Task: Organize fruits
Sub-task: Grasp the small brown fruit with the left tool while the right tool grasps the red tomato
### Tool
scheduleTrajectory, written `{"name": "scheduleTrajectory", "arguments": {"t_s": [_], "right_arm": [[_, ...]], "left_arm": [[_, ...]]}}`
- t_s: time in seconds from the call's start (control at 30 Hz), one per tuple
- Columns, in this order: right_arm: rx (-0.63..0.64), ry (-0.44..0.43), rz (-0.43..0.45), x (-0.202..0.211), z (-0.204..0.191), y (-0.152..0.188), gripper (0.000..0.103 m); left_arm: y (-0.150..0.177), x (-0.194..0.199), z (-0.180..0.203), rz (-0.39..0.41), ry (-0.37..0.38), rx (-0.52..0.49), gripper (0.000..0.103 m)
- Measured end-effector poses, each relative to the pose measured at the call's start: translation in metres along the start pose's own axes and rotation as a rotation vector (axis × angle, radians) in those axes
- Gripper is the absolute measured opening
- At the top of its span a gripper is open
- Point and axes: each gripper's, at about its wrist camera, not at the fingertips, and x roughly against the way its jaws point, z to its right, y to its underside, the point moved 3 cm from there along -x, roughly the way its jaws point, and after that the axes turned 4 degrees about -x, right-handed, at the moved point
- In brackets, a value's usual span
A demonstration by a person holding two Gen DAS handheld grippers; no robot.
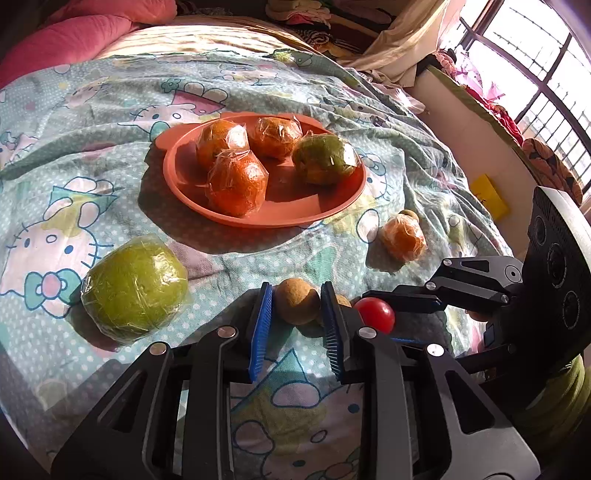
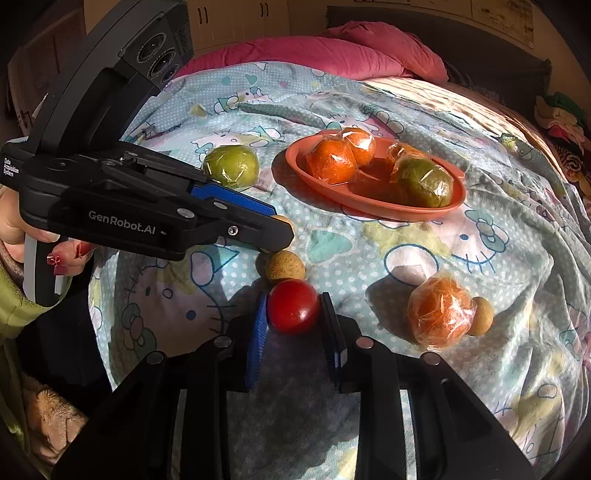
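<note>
**Ann:** Jaws first: the left gripper (image 1: 297, 325) stands parted around a tan ball (image 1: 297, 301) low in the middle of its own view. That fruit sits between the blue pads (image 1: 260, 328), and I cannot tell whether they touch it.

**Ben:** And the right gripper (image 2: 293, 325) has its jaws spread either side of a red tomato (image 2: 293, 311), bottom centre of the right view. The left pad looks against the tomato; a sliver of gap shows on the right.

**Ann:** Tomato and tan ball lie close together on the sheet (image 1: 55, 166), with a second tan one half hidden behind the left gripper's finger.

**Ben:** Up in the middle of the frame, the plate (image 1: 295, 214) carries four wrapped fruits: three oranges (image 1: 236, 184) and one green one (image 1: 325, 158) at its right side.

**Ann:** Lower left of the left view, a big green fruit (image 1: 135, 286) in film rests alone on the sheet.

**Ben:** Right of centre, a wrapped orange (image 1: 403, 238) sits off the plate, a small tan ball (image 2: 482, 315) touching it.

**Ann:** Pink pillow (image 1: 74, 33) at upper left, window (image 1: 535, 66) at upper right.
</note>
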Motion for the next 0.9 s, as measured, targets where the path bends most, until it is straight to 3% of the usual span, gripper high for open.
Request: {"name": "scheduleTrajectory", "arguments": {"t_s": [0.4,0.9], "right_arm": [[-0.024,0.015,0.025,0.012,0.006,0.004,0.026],[-0.051,0.022,0.059,0.025,0.013,-0.001,0.026]], "left_arm": [[0.0,0.006,-0.003,0.018,0.03,0.025,0.019],[-0.006,0.037,-0.005,0.087,-0.015,0.042,0.019]]}}
